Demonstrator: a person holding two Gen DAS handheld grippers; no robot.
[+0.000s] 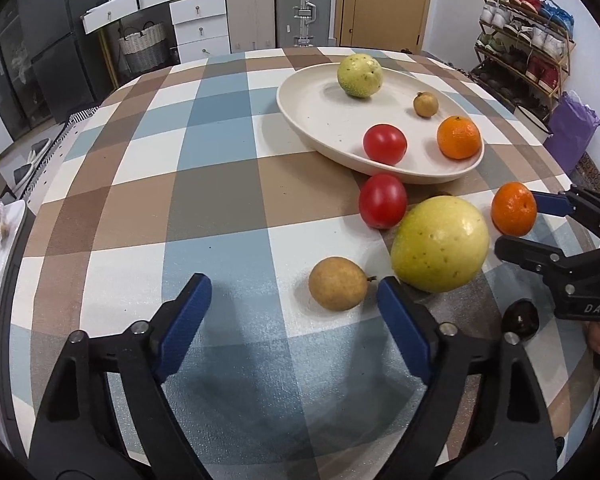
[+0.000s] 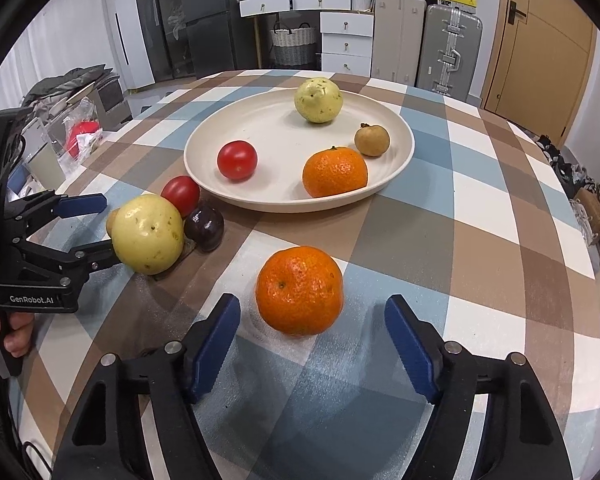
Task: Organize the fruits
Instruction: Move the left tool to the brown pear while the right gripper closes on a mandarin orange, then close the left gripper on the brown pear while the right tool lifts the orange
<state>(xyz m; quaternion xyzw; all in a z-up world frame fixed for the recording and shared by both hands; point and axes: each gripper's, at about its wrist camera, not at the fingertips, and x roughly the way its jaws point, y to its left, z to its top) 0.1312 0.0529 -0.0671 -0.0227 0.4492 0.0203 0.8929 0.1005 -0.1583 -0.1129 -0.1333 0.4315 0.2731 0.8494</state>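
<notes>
A cream plate [image 1: 300, 112] [image 2: 204, 168] holds a yellow-green guava [image 1: 359, 75] [image 2: 318, 100], a tomato [image 1: 384, 144] [image 2: 237, 159], an orange [image 1: 459, 137] [image 2: 335, 171] and a small brown fruit [image 1: 425, 104] [image 2: 372, 140]. Loose on the checked cloth lie a big guava [image 1: 440, 243] [image 2: 148, 233], a tomato [image 1: 382, 200] [image 2: 181, 195], a brown fruit [image 1: 337, 283], a dark plum [image 1: 520, 317] [image 2: 204, 227] and an orange [image 1: 513, 209] [image 2: 299, 290]. My left gripper [image 1: 294, 300] [image 2: 96, 226] is open, near the brown fruit. My right gripper [image 2: 313, 314] [image 1: 516, 224] is open, with the loose orange just ahead of its fingers.
The table edge curves at left and right. Behind the table stand white drawers [image 2: 346, 36], suitcases [image 1: 304, 8], a wicker basket [image 1: 143, 46] and a shoe rack [image 1: 524, 40]. Bags and clutter [image 2: 80, 128] lie left of the table.
</notes>
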